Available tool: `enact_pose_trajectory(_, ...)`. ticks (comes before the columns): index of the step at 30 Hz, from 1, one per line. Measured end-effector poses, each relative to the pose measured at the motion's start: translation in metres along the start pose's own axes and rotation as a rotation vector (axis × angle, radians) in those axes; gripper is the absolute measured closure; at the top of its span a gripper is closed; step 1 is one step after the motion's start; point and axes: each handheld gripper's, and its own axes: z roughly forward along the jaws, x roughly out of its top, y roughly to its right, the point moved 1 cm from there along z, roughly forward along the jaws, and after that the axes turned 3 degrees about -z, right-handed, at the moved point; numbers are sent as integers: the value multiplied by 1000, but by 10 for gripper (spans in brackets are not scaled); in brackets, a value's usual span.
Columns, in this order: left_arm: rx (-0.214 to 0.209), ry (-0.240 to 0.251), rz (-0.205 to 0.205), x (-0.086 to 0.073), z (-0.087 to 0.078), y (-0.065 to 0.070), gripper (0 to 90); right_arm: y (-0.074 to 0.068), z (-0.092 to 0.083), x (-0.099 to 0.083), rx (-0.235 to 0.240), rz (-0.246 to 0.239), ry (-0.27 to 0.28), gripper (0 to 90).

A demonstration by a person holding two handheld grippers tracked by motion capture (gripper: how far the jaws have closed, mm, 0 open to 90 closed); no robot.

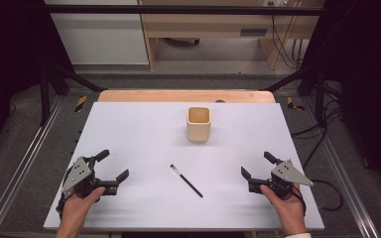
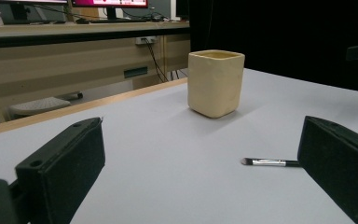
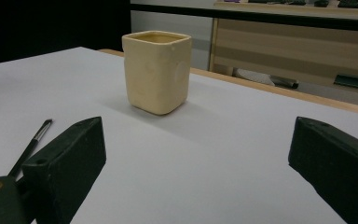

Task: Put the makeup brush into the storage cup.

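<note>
Left tongs [image 1: 112, 166], right tongs [image 1: 257, 165]: both wide open, empty; one brush [image 1: 186, 181], one cup [image 1: 198, 124] on table [image 1: 129, 129]

White table [image 1: 129, 129] bears cup [image 1: 198, 124] and brush [image 1: 186, 180].

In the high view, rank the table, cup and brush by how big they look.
1. Table
2. Cup, bulkiest of the small two
3. Brush: about as long as the cup looks, but far thinner
</note>
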Motion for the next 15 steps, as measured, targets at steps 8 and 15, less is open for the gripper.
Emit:
enact_pose_trajectory(8, 1, -12, 13, -1, -3, 4, 4, -5, -1, -1, -4, 0, -56, 56)
enact_pose_trajectory(15, 4, -13, 15, -1, -5, 4, 3, -16, 1, -2, 21, -36, -154, 80)
